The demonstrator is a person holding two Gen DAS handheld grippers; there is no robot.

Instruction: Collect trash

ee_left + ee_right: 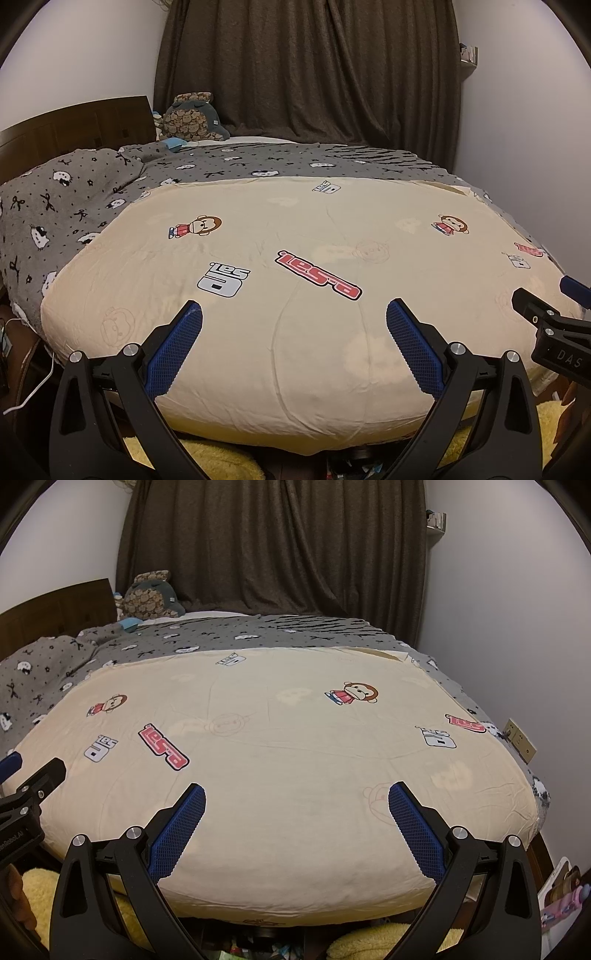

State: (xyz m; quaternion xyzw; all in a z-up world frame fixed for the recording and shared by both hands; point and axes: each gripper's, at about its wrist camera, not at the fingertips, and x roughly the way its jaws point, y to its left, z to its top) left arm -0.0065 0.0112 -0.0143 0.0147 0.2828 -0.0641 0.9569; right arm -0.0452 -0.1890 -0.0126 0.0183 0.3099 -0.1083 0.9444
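A bed with a cream cartoon-print quilt (295,240) (295,738) fills both views. My left gripper (293,306) hovers open over the foot of the quilt, with nothing between its blue pads. My right gripper (297,787) is also open and empty, just to the right of the left one. Each shows at the edge of the other's view: right gripper (546,295), left gripper (33,766). Below the foot of the bed lies a small pile of colourful scraps (258,950) (351,472), mostly hidden. A small blue object (173,143) lies near the pillows.
A grey patterned blanket (74,206) and a plush toy (192,118) lie by the dark wooden headboard (74,122). Dark curtains (306,66) hang behind. Yellow fluffy fabric (388,941) lies under the bed's foot. There is a wall socket (521,740) on the right, a white cable (37,384) on the left and pink items (561,897) at lower right.
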